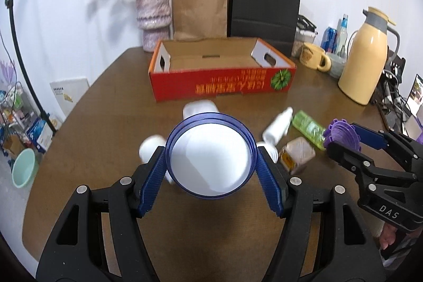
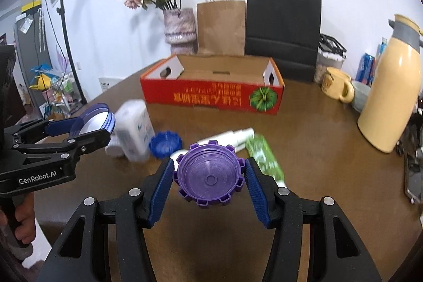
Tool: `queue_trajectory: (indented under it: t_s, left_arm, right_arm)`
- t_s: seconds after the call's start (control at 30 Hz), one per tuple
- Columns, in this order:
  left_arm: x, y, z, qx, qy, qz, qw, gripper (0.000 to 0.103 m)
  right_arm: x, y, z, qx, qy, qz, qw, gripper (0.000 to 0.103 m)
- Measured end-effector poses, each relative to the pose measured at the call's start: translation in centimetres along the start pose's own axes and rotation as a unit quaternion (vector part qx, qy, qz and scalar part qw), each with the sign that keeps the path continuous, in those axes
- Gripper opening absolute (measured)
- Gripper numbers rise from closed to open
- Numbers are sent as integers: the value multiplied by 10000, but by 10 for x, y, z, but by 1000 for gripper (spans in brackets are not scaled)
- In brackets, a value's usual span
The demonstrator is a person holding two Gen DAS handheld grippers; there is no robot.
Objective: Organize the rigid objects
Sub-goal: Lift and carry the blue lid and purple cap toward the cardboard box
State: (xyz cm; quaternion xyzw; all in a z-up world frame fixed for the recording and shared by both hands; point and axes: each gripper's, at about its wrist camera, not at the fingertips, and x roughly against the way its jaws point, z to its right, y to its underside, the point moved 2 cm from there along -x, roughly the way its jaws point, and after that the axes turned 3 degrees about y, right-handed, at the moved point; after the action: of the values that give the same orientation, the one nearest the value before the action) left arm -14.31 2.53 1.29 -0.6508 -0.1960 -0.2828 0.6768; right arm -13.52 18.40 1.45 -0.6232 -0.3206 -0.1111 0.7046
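My left gripper [image 1: 210, 149] is shut on a round blue-rimmed lid [image 1: 211, 165], held above the brown table [image 1: 105, 123]; the right wrist view shows that lid [image 2: 97, 118] side-on in the same gripper [image 2: 92, 127]. My right gripper [image 2: 208, 163] is shut on a purple toothed cap [image 2: 208, 176], also off the table, and it appears at the right of the left wrist view [image 1: 342, 138]. Below them lie a white jar [image 2: 134, 128], a blue cap [image 2: 166, 144], a white spray bottle [image 2: 227, 136] and a green packet [image 2: 264, 157]. Behind stands an open red cardboard box [image 2: 211, 97].
A yellow thermos [image 2: 388, 97], a yellow mug [image 2: 338, 86] and a grey bowl [image 2: 361, 95] stand at the right. A vase of dried roses [image 2: 179, 28], a brown bag [image 2: 222, 25] and a black bag [image 2: 283, 28] line the back wall. A small brownish block [image 1: 298, 157] lies by the packet.
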Motion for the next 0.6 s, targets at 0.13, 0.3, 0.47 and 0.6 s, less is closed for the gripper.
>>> queue_trajectory:
  t_s: [0.13,0.3,0.47,0.6]
  left_arm:
    - [-3,-22,-2,-16,39,123,9999,63]
    - [-9,-50,-4,-18,92,266,9996,63]
    - [-24,-76,-9,17,76,306,9995,63]
    - [-33,-92,-13,117,126,384,9991,63]
  right_arm:
    - [-6,-21,0,49,18,136,9999,60]
    - [-16,-50,0,67,27,298,9995,60]
    - [-32,-72,2,-10,31,355,9994,60]
    - [-48,-89,6,-60,43,368,9993,60]
